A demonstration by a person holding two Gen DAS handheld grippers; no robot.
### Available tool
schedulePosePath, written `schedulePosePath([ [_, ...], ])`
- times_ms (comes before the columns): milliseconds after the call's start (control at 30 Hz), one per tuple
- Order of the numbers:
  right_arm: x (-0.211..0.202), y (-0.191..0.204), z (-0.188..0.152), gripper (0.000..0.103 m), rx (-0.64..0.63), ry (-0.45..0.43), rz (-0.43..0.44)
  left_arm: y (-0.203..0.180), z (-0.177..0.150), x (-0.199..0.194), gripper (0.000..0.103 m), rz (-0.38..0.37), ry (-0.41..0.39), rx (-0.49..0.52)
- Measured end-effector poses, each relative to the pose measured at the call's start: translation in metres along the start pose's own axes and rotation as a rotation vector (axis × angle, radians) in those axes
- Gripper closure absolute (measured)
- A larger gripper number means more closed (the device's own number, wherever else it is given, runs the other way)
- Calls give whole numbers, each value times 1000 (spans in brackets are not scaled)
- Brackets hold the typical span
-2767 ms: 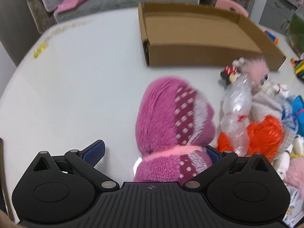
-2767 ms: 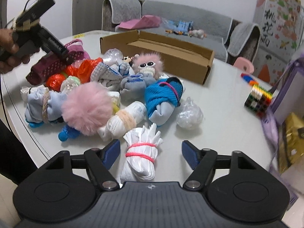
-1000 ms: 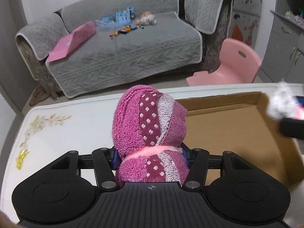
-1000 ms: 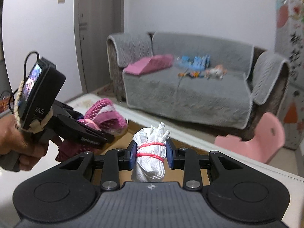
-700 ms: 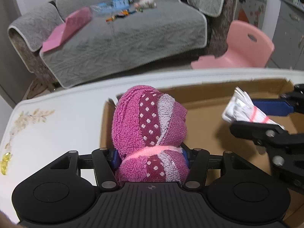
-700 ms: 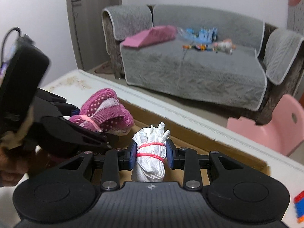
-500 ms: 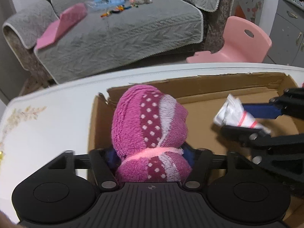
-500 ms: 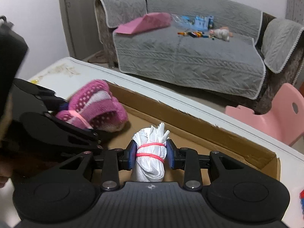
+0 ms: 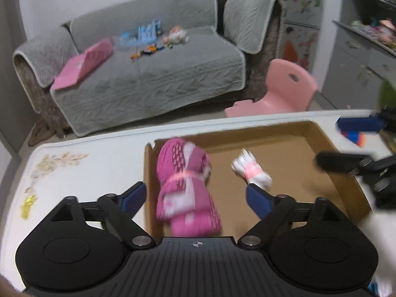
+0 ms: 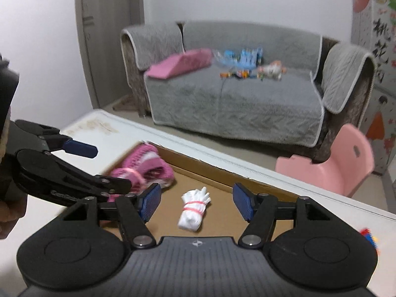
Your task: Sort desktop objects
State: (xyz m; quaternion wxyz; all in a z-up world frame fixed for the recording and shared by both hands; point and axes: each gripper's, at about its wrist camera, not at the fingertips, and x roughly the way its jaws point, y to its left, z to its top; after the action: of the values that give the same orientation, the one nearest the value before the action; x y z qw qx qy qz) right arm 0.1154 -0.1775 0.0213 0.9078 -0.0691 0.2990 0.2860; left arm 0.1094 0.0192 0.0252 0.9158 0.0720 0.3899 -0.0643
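A pink dotted sock roll lies in the left end of the shallow cardboard box. A white sock roll with a red band lies in the box to its right. My left gripper is open and empty above the pink roll. My right gripper is open and empty above the white roll. The pink roll shows partly behind the left gripper's fingers in the right wrist view. The box floor shows there too.
The box sits on a white table near its far edge. A grey sofa and a pink chair stand beyond the table. Toy blocks lie on the table at the right.
Both grippers opened and let go of their sock rolls, which now lie in the box. Both grippers have lifted and drawn back a little.
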Motion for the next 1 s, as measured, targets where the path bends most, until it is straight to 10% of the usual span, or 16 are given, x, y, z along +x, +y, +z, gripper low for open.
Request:
schedulePosePath([
  [400,-160,19,-102,20,54,-133,-9,-12,-156,-125,3,31,-45,114],
  [1000,-132,35,-219,17,117,-26,-81,-54,-265,-114,0,-39,23,226],
])
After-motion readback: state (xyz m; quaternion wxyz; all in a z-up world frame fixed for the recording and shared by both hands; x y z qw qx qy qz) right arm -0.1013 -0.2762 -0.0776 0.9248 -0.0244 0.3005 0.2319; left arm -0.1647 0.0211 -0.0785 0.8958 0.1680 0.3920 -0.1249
